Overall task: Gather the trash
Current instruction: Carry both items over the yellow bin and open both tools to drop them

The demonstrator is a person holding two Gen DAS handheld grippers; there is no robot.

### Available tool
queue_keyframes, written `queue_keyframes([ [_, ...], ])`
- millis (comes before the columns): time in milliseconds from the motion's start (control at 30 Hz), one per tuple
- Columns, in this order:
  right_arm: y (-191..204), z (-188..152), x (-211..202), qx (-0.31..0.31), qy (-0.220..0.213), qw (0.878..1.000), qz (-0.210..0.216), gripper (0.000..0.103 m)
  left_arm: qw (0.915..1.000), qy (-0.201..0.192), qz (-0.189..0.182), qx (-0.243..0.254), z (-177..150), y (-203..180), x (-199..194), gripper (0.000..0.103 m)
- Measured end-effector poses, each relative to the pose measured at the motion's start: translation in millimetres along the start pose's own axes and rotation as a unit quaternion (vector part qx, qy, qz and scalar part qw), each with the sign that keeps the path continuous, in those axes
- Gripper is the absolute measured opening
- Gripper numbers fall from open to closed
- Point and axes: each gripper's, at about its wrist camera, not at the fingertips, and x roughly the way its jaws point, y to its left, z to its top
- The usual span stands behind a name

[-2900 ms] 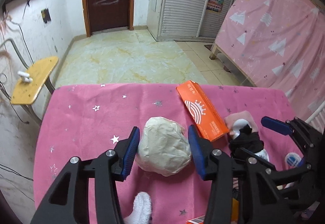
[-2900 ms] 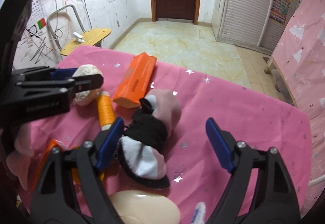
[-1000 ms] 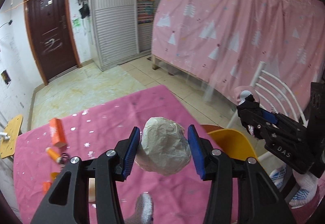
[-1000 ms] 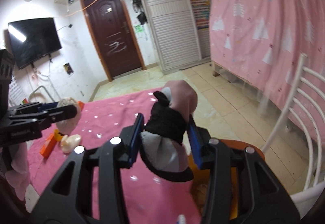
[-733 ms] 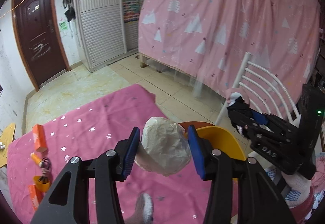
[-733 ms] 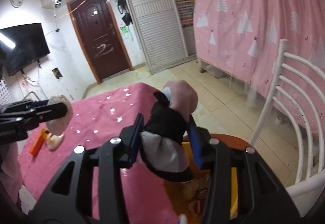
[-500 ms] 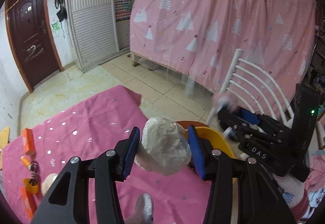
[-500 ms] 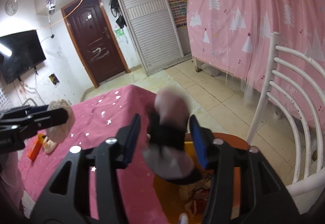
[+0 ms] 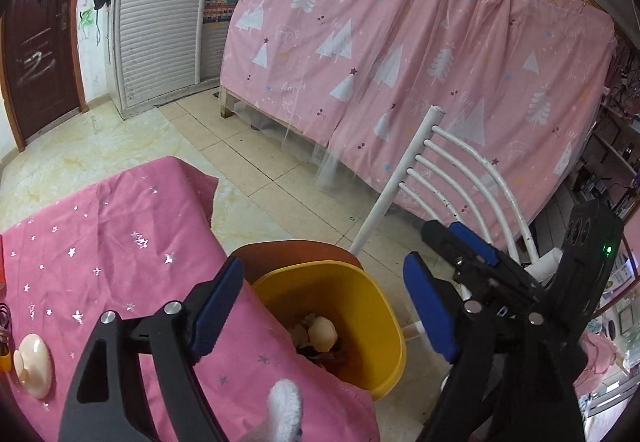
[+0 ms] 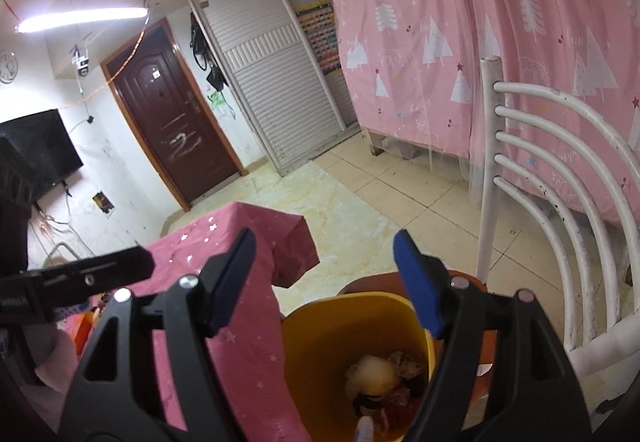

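Observation:
A yellow bin (image 9: 372,296) stands on an orange stool beside the pink table; it also shows in the right wrist view (image 10: 320,346). A crumpled paper ball (image 9: 323,334) and other trash lie inside it, also seen in the right wrist view (image 10: 376,370). My left gripper (image 9: 324,308) is open and empty above the bin. My right gripper (image 10: 325,278) is open and empty above the bin; it shows at the right of the left wrist view (image 9: 460,242).
The pink starred tablecloth (image 9: 100,242) covers the table left of the bin. A cream oval object (image 9: 34,364) lies on it at the left. A white chair (image 9: 452,177) stands right of the bin. A pink curtain (image 9: 400,41) hangs behind.
Both grippers have opened over the bin. The paper ball left my left gripper and the sock bundle left my right gripper; the ball now lies in the bin.

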Motion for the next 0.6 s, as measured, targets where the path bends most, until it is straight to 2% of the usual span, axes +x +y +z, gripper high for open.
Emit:
queue_keyframes([
  [267,19,-6,3,-0.020,0.007,1.000,0.023,0.069,0.9996,-0.021,0.013,-0.012,-5,23,-30,0.074],
  [600,84,-24,20,-0.074,0.043,0.995,0.058,0.075,0.9974,-0.046,0.041,-0.038,-17,72,-73,0.076],
])
